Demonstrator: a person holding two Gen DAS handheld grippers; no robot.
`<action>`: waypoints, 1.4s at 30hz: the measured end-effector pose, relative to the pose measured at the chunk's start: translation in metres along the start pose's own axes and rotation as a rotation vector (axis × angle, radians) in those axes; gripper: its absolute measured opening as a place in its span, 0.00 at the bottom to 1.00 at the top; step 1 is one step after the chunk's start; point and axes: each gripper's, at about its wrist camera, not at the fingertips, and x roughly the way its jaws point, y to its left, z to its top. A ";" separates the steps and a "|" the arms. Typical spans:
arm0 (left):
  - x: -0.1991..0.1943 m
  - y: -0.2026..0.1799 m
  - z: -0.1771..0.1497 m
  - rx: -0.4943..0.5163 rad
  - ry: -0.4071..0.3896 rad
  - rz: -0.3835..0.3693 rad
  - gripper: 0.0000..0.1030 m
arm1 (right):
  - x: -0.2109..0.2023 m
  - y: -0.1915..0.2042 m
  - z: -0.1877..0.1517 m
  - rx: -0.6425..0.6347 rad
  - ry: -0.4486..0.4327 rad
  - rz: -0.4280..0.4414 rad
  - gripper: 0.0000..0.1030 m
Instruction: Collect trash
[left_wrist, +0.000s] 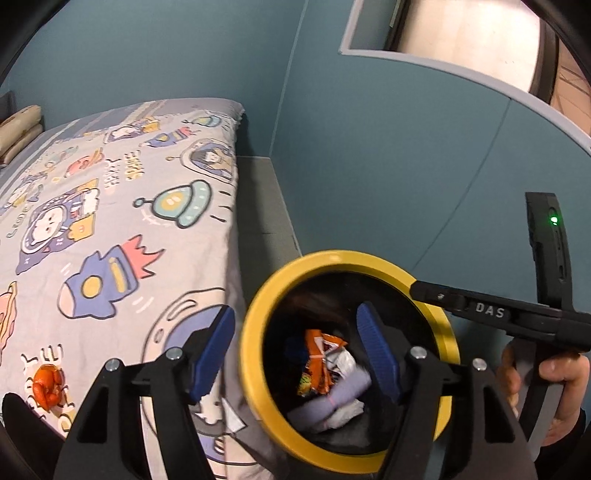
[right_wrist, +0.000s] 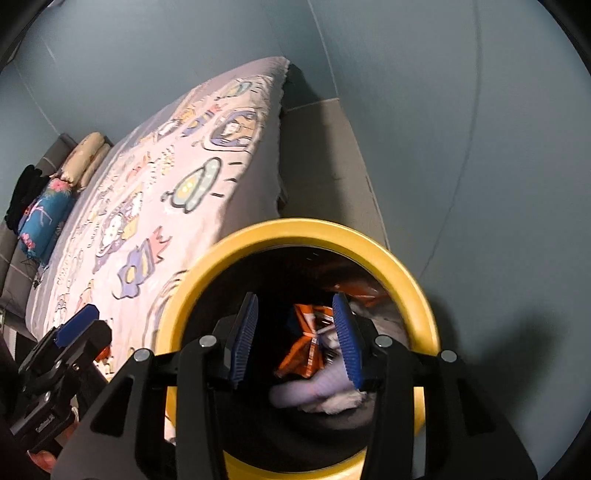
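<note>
A yellow-rimmed bin (left_wrist: 255, 354) is seen standing on the floor just beside a bed (left_wrist: 110, 229), with both handheld grippers poised over its mouth. In the left wrist view, the left gripper (left_wrist: 295, 354) is shown with its blue pads spread wide, one pad over the bedsheet and the other over the bin's opening, and nothing is gripped between them. In the right wrist view, the right gripper (right_wrist: 297, 343) is shown with its jaws partly parted above the bin's dark interior, and nothing is pinched there either. The collected trash is found inside the bin: an orange snack wrapper (left_wrist: 317, 362) lies on top of crumpled white and pale lilac material (left_wrist: 340, 398). Only the left view takes in the right-hand tool from the side, its black body marked with letters, a green light glowing on it, and the person's hand (left_wrist: 554, 387) wrapped around its handle. A small orange object (left_wrist: 46, 384) on the cartoon-printed sheet and a window opening (left_wrist: 443, 33) in the teal wall are also caught only there. Only the right view takes in the head of the bed, where a blue floral pillow (right_wrist: 44, 218), a beige folded pillow (right_wrist: 86, 155) and dark clothing (right_wrist: 26, 192) are piled, and the left gripper's blue tip is seen over the sheet's edge.
</note>
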 end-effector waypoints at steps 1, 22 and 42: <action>-0.002 0.004 0.001 -0.007 -0.005 0.006 0.63 | 0.001 0.007 0.002 -0.014 -0.003 0.009 0.39; -0.090 0.158 0.006 -0.211 -0.271 0.395 0.86 | 0.033 0.191 0.034 -0.202 -0.233 0.079 0.84; -0.192 0.209 -0.016 -0.283 -0.557 0.677 0.92 | -0.004 0.310 0.009 -0.287 -0.560 0.116 0.92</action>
